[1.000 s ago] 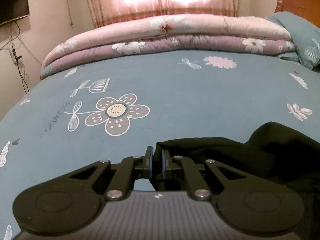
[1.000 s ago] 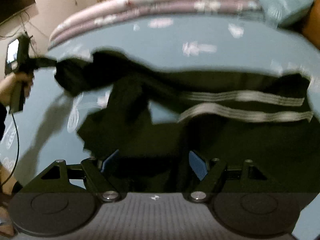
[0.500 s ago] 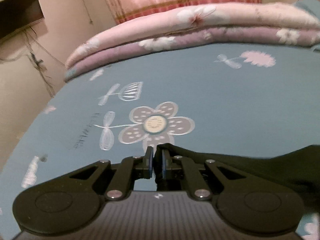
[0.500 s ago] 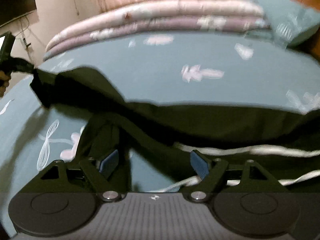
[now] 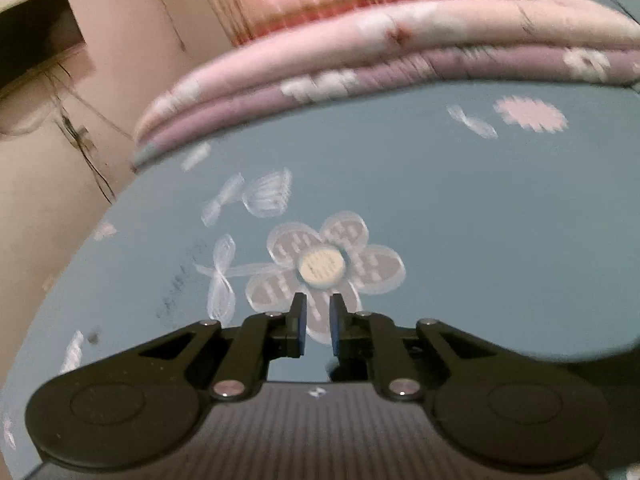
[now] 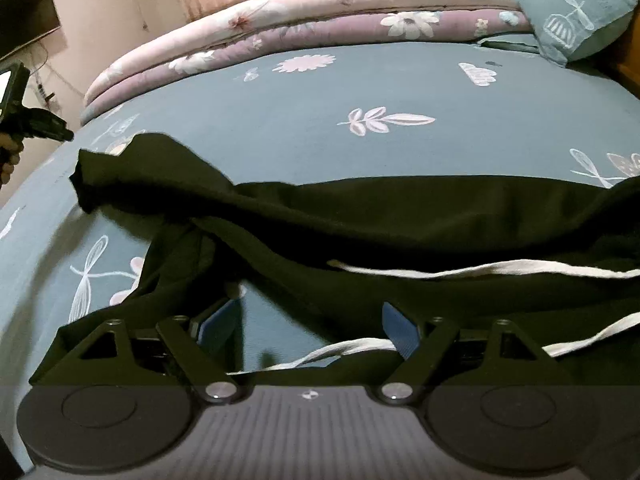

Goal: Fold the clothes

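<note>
black garment (image 6: 360, 216) lies spread across the blue bedsheet (image 6: 320, 112).

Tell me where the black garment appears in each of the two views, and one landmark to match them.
Left wrist view: the black garment shows only at the lower right edge, right of the left tool.
Right wrist view: it spreads across the middle and bottom, from its far left corner to the right edge.
Shared landmark: the folded pink and purple quilt at the far end of the bed.
</note>
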Tool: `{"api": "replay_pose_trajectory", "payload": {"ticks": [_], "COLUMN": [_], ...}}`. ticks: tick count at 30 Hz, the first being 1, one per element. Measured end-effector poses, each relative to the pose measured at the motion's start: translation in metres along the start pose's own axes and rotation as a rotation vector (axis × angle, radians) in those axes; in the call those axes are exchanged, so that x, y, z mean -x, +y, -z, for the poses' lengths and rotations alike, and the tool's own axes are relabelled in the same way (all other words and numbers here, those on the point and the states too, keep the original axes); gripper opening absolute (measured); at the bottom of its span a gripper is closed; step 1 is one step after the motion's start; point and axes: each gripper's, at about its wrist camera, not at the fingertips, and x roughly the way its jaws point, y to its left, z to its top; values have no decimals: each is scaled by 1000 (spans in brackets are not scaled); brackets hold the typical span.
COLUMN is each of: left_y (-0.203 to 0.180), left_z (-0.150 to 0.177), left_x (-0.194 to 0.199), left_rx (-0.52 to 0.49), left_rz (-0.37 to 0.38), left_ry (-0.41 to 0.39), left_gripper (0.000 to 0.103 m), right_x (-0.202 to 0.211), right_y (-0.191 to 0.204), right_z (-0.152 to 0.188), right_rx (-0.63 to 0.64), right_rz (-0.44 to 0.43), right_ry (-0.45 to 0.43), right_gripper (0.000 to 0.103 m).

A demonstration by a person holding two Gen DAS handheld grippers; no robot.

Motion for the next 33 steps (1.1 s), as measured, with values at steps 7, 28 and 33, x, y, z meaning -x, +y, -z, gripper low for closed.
{"api": "replay_pose_trajectory", "payload": {"ticks": [7,28,33], "left_y": [18,14,21], "left_z": [53,56,47], "left_x": [8,-41,-42], "left_rx": [90,366,291], "left_rz": [177,177,49], "left_ry": [42,50,102], "left_gripper": [39,13,17], "right_x": [-1,-10,-11], "right_y": [1,2,2], "right_z": [1,4,5], "right_rx": [7,25,25], "right_rz": [6,15,12], "right_ry": [6,28,28], "right_gripper": [85,85,86]}}
